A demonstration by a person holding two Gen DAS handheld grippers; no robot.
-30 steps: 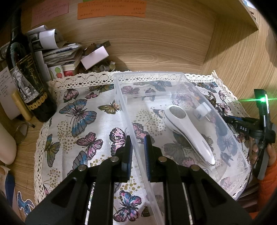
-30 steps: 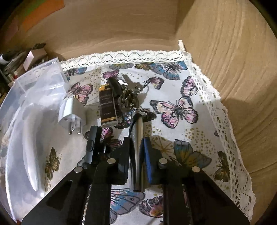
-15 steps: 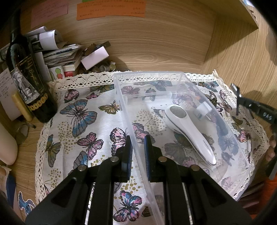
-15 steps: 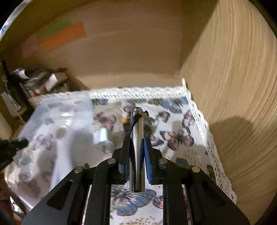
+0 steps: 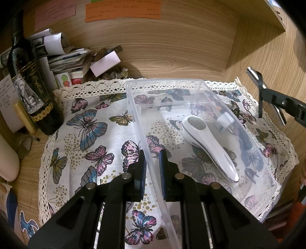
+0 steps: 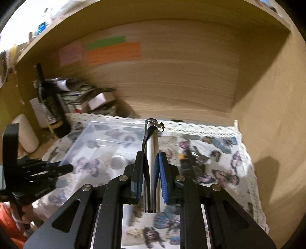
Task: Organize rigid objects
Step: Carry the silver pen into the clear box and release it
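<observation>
A clear plastic bin [image 5: 191, 84] stands on the butterfly cloth [image 5: 91, 130]; it also shows in the right wrist view [image 6: 91, 141]. A white handheld device [image 5: 208, 145] lies inside it. My left gripper [image 5: 152, 162] is shut on the bin's left wall. My right gripper [image 6: 151, 162] is shut on a silver metal cylinder [image 6: 152, 159] with a black strap, held in the air above the cloth right of the bin. It shows at the right edge of the left wrist view [image 5: 267, 95]. A white plug [image 5: 223, 120], keys and a dark lighter [image 6: 193, 162] lie on the cloth.
A dark wine bottle [image 5: 28, 84] stands at the back left beside a pile of papers and boxes [image 5: 76, 61]. Wooden walls [image 5: 267, 57] close the back and right. Sticky notes [image 5: 122, 9] hang on the back wall.
My right gripper has lifted the silver cylinder off the cloth and raised it well above, tilting the view up toward the back wall. My left gripper and the bin have stayed put.
</observation>
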